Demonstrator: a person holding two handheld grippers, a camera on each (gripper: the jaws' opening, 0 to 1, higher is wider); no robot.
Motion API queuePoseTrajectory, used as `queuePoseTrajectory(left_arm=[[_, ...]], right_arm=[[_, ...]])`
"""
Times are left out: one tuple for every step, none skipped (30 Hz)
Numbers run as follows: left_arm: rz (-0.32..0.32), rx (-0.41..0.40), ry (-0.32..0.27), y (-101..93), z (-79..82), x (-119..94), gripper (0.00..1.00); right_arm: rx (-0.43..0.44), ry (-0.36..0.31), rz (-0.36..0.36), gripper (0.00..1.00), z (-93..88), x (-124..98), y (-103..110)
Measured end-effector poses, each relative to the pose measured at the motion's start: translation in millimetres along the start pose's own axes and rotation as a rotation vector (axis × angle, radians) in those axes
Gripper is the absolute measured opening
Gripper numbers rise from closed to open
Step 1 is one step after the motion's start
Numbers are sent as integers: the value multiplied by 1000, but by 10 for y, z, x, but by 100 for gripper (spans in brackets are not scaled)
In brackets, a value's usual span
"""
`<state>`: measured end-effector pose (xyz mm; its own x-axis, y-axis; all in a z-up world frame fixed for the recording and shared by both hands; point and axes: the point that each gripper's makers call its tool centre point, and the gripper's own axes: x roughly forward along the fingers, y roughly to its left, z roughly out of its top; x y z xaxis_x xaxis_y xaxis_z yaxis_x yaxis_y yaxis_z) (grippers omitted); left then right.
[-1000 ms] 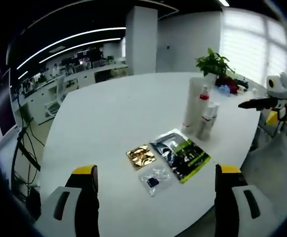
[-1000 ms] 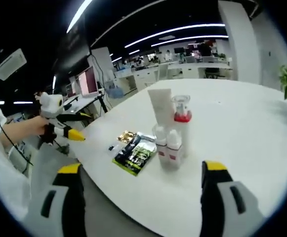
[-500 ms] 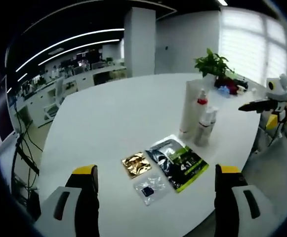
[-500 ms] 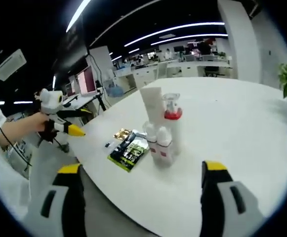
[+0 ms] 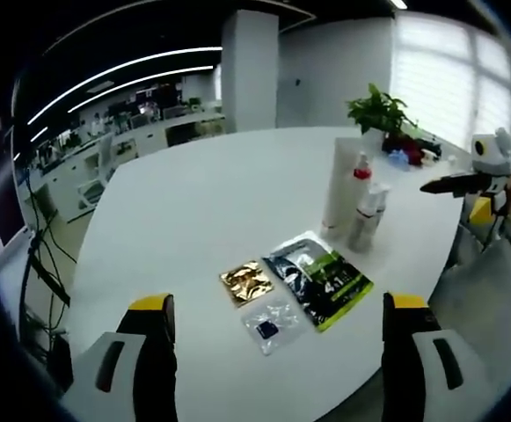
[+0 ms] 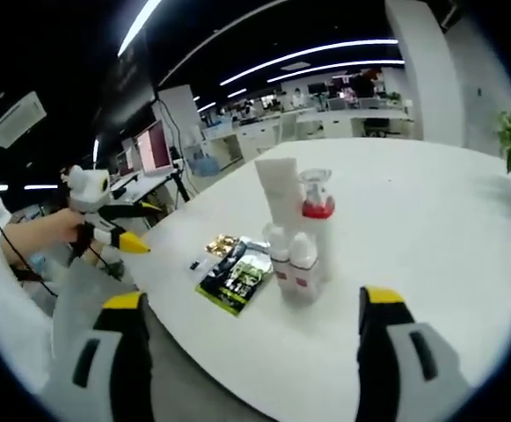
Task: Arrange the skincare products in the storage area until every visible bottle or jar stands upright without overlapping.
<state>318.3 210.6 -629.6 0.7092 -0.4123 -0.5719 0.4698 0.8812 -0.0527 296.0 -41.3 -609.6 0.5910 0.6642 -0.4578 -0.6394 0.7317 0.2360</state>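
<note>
A tall white tube, a pump bottle with a red collar and two small white bottles stand upright in a tight group on the white table. From the other side I see the same tube, pump bottle and small bottles. My left gripper is open and held above the table's near edge, well short of the group. My right gripper is also open, nothing between its jaws, a short way from the bottles.
Flat on the table lie a gold sachet, a black-and-green sachet and a clear packet. A potted plant stands behind the bottles. The other gripper hovers past the table's edge, and the left one is in a person's hand.
Both views swayed a little with the hands. The bottles and sachets stayed where they were, and both grippers stayed open.
</note>
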Motion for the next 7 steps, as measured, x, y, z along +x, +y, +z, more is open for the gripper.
queuePoseTrajectory(left_arm=[[-2,-4,0,-3,-3,-3,96],[-2,-2,0,-5,-4,-5,96],[-2,4,1,-3,-7,-9,96],[-3,5,2,-4,-9,-12,96],[-6,4,2,-10,-10,-16,96],[-7,2,0,-15,-8,-19,96],[-8,2,-3,-20,-7,-21,96]], right_arm=[[-5,-1,-2,99,6,1,-3],[-2,-4,-4,99,21,4,-5],[2,-8,-5,99,31,7,-3],[1,-14,-8,99,44,13,-8],[0,-14,-8,99,47,17,-4],[-1,-14,-8,99,48,21,3],[-2,-14,-7,99,45,26,13]])
